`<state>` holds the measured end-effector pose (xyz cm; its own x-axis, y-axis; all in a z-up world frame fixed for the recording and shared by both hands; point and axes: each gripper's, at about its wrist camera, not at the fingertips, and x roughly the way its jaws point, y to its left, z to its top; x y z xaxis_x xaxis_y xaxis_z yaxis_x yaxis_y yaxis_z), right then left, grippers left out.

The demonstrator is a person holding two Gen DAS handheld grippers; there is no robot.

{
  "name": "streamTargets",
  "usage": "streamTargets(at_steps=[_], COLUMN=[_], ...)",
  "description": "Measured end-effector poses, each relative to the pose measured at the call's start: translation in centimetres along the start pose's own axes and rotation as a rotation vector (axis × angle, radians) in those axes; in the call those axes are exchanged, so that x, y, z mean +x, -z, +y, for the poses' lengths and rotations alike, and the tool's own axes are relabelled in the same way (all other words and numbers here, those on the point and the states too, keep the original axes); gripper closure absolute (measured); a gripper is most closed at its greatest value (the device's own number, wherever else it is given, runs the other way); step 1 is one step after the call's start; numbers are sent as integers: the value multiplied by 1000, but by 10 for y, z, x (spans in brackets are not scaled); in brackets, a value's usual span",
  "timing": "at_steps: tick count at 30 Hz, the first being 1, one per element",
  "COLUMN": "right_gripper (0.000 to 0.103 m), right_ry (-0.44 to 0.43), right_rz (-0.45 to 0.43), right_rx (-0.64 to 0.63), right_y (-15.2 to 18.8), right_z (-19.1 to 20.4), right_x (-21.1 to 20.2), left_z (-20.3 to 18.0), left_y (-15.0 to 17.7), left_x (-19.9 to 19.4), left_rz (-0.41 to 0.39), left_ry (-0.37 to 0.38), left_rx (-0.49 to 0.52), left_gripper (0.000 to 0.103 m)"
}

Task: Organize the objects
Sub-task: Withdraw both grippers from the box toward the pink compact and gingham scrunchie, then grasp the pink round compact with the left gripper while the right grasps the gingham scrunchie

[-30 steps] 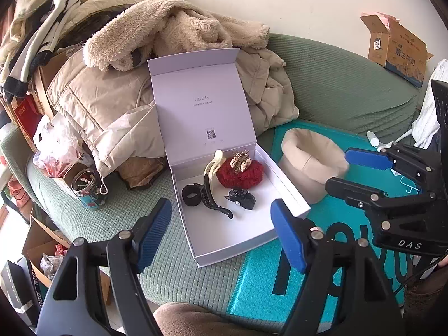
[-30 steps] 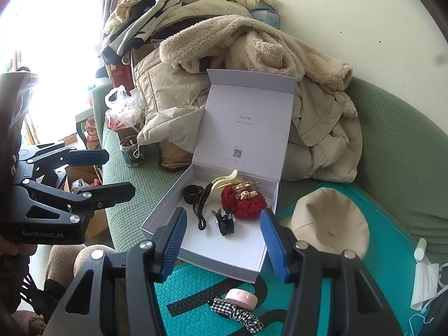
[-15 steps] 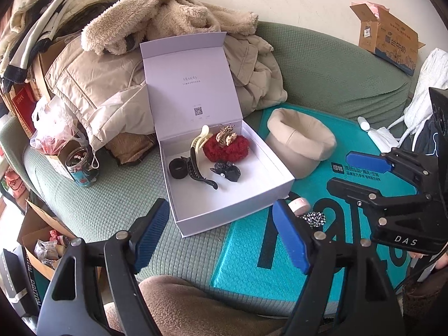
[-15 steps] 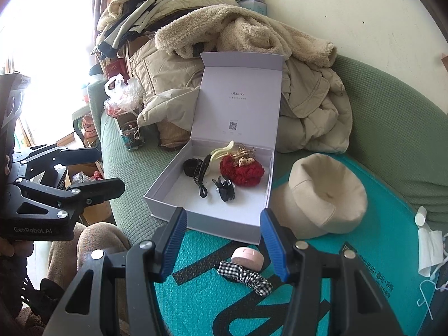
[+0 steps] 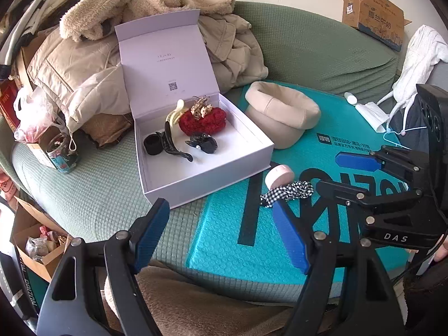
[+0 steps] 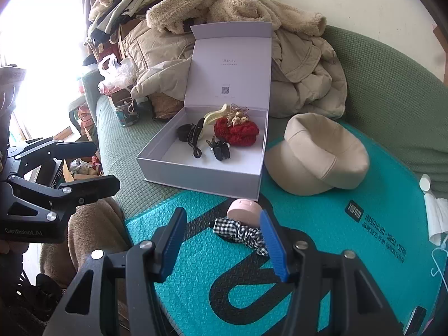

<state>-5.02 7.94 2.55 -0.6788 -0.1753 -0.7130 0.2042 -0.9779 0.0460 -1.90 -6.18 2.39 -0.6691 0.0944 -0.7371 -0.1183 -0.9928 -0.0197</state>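
Readable writing first: "DAS" is printed on the right gripper (image 5: pixel 330 173) at the right of the left wrist view, and "GenRobot.AI" on the left gripper (image 6: pixel 103 165) at the left of the right wrist view; the white box (image 5: pixel 196 184) carries a small word and a QR code on its raised lid, too fine to read, and the teal mat (image 5: pixel 350 128) bears Chinese print. Both grippers stand wide open and hold nothing. The checked scrunchie (image 6: pixel 240 232) and pink round case (image 6: pixel 243 210) lie on the mat just below the box, at centre frame. Compared with a second ago, both cameras have pulled back and tilted down, so these two items now show in the left wrist view.
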Motion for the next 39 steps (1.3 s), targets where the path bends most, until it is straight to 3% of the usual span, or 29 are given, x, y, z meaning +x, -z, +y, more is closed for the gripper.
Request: streamTargets(at_steps=[16,32,39], right_gripper=[48,48,71], right_ry=[-14,-53,-99], right_rz=[107,182,218], right_rx=[58,73,49], right_y=[26,29,35], right_z=[-35,-58,-56], right_x=[57,101,105], left_z=[-9,-18,-28], left_y=[12,-4,-20], left_x=[60,116,133], left_rz=[106,152,134], left_ry=[62,139,217], left_rx=[-17,7,32], left_gripper=[28,28,28])
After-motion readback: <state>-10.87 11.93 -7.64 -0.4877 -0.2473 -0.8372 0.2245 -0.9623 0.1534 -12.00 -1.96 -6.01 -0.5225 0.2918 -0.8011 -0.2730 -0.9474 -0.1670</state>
